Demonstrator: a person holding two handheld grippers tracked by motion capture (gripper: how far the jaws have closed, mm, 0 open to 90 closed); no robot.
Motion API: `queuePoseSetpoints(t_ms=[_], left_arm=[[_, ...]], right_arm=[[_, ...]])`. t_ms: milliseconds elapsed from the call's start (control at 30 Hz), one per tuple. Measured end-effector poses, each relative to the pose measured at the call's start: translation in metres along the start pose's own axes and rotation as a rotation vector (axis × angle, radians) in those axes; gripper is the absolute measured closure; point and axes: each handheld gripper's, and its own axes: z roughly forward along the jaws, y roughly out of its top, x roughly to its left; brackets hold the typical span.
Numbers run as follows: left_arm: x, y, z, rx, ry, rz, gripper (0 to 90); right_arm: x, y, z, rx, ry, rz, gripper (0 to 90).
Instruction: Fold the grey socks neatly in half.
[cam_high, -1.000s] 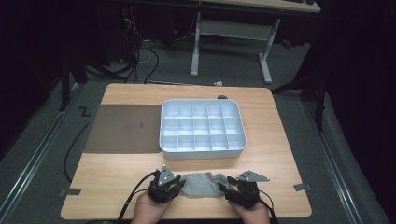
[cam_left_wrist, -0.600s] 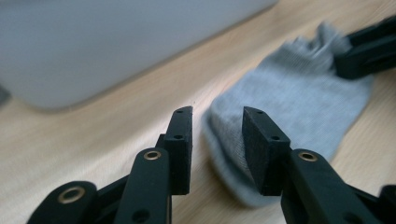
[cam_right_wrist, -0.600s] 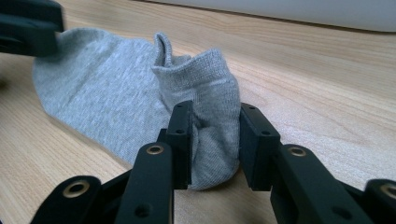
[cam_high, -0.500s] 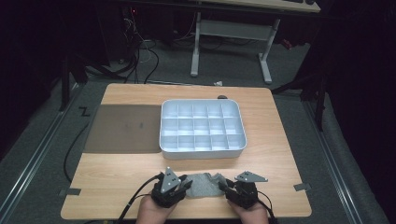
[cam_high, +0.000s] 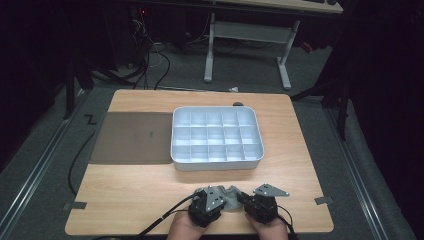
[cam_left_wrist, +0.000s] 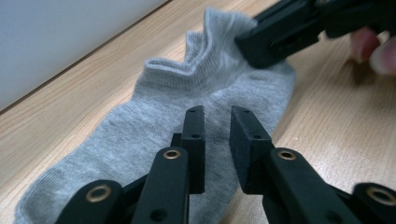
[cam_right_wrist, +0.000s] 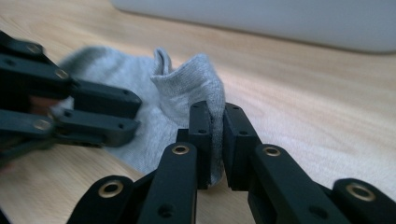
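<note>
- A small grey knitted ankle sock lies flat on the light wooden table at the bottom centre of the high view, between the two hand-held grippers and close to the table's near edge.
- The left black two-jaw gripper hangs just above the sock's middle in its own view, its jaws parted by a narrow gap with nothing between them.
- The right black two-jaw gripper has its jaws clamped on a raised fold of the sock's edge, the grey fabric pinched between them and standing up above the tips.
- In the left gripper view, the right gripper enters from the upper right of the frame, gripping the far rim of the sock near its ribbed cuff.
- In the high view, the person's two hands come in from the bottom edge, holding the grippers side by side.
- A white plastic tray divided into many square compartments sits at the centre of the table, well apart from the sock.
- A dark flat rectangular mat lies just left of the tray.
</note>
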Motion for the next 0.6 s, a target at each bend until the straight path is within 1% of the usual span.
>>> queuePoseSetpoints(t_ms=[33,167,233,333,433,500,567,600], left_arm=[[0.000,0.000,0.000,-0.003,0.000,-0.001,77.4],[0.000,-0.001,-0.001,-0.003,0.002,0.002,78.5],[0.000,-0.001,-0.001,-0.001,0.001,0.001,78.7],[0.000,-0.001,-0.001,-0.001,0.002,0.003,78.8],[0.001,-0.002,-0.001,-0.003,-0.001,0.000,79.0],[0.001,-0.002,-0.001,-0.003,0.000,0.001,79.1],[0.001,-0.002,-0.001,-0.002,0.000,0.001,79.0],[0.000,-0.002,-0.001,-0.002,0.002,0.000,79.2]], right_arm=[[0.000,0.001,-0.002,-0.014,0.004,-0.003,84.2],[0.003,0.005,-0.009,-0.038,0.015,-0.009,86.0],[0.006,0.006,-0.011,-0.048,0.032,-0.008,86.1],[0.008,0.008,-0.013,-0.052,0.031,-0.020,86.0],[0.006,0.007,-0.012,-0.046,0.025,-0.020,85.1],[0.003,0.005,-0.010,-0.038,0.034,0.001,85.3],[0.002,0.005,-0.009,-0.033,0.039,0.008,85.3],[0.002,0.004,-0.008,-0.033,0.055,0.020,85.7]])
